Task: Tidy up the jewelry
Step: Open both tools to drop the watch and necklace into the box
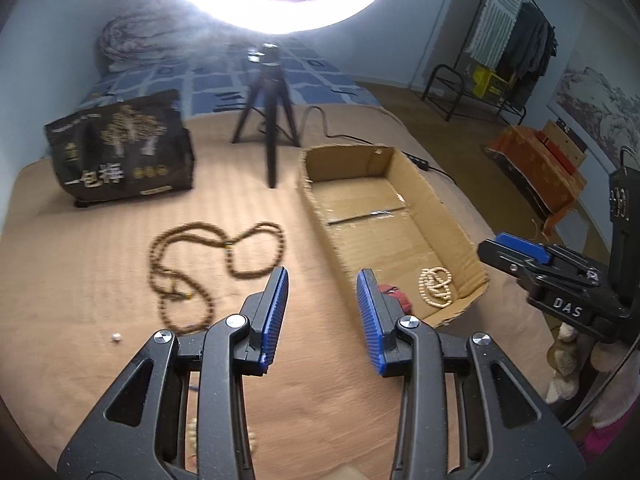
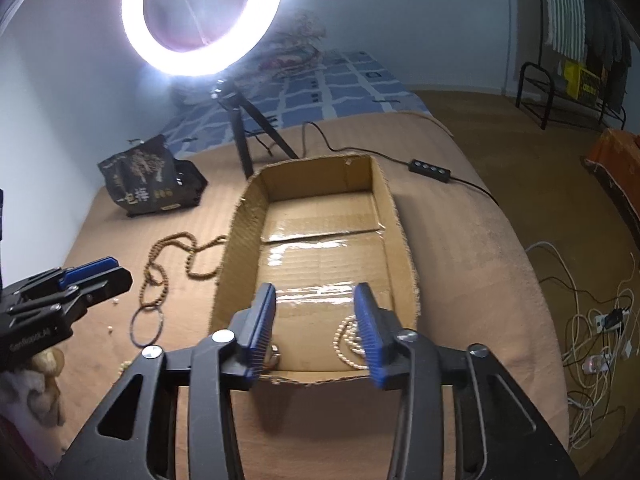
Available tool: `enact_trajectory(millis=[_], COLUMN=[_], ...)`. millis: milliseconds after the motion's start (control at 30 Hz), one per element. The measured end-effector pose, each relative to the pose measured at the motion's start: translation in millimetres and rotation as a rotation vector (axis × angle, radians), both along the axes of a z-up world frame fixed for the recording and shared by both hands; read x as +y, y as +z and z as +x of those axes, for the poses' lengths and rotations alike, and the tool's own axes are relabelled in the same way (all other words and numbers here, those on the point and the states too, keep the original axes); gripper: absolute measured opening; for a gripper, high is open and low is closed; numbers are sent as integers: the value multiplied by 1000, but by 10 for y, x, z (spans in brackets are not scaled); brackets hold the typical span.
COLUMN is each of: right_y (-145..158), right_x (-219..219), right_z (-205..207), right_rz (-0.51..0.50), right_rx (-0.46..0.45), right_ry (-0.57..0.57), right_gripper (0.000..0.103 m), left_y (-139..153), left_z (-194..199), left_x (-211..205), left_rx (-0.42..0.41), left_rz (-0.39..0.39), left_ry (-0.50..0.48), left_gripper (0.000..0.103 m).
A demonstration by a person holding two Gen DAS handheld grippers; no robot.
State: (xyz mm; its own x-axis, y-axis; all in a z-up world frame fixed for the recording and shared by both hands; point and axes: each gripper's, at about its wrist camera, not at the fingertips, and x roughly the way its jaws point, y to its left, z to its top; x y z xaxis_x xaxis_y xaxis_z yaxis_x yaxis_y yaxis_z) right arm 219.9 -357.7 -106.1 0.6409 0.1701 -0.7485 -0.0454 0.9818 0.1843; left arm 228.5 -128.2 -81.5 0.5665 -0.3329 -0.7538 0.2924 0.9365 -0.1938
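I'm holding my left gripper (image 1: 322, 320) wide and empty, aiming for the brown bead necklace (image 1: 208, 268) at frame centre-left; best pinching a bunched section before the cardboard box (image 1: 448, 216).

Brown bead necklace (image 1: 208, 268), cream pearl strand (image 1: 436, 286), blue-checked bedspread (image 1: 224, 76).

Place: it was a home bedroom.
Signs: a bed (image 1: 80, 264) with a blue checked quilt (image 1: 224, 80), a clothes rack (image 1: 516, 36), a wall painting (image 1: 596, 96).
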Motion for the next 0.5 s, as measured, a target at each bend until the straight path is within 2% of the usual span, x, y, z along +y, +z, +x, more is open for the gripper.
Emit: enact_trajectory(millis=[100,167,500], right_y=[58,82,91], right_x=[122,186,807], right_z=[-30,-54,-66], right_rz=[3,9,6], right_rx=[-21,-37,-52], right_ry=[28,40,175], right_gripper=[44,53,53], left_y=[72,101,-11], left_z=[-33,-60,-46], left_x=[204,346,1191], left_rx=[-18,-26,17], left_rz=[22,34,51], left_ry=[25,40,167], left_gripper=[36,36,36])
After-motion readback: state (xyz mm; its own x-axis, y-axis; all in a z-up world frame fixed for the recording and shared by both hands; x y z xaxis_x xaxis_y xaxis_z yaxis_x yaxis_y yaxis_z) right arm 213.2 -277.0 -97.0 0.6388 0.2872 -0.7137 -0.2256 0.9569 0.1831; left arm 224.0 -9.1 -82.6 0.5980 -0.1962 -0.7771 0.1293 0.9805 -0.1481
